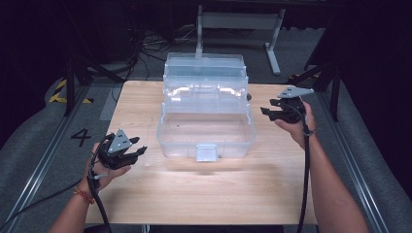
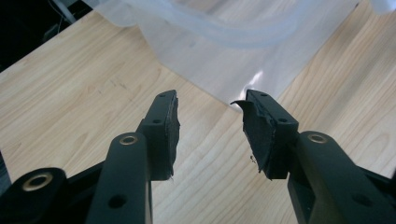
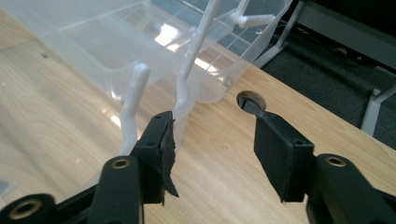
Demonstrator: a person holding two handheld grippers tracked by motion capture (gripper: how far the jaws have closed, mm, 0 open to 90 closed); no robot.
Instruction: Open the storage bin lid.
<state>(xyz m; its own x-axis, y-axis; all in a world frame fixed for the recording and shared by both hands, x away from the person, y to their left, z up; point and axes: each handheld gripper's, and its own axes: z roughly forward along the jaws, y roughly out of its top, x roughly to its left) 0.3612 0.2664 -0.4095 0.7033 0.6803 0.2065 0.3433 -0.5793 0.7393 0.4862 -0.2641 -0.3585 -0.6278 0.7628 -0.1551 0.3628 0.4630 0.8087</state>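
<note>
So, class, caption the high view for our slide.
Open clear plastic toolbox on wooden table, left gripper and right gripper flanking it.

one clear plastic box, two grippers, one table

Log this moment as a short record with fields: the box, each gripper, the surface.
box: clear plastic toolbox, lid open, tiers folded back, bottom tub looks empty
latch: grey clasp on the front wall
left gripper: left gripper by the box's front left corner, open, nothing between its pads
right gripper: right gripper at the box's right side, open, nothing held
surface: wooden table
contact: neither gripper touches the box
</note>
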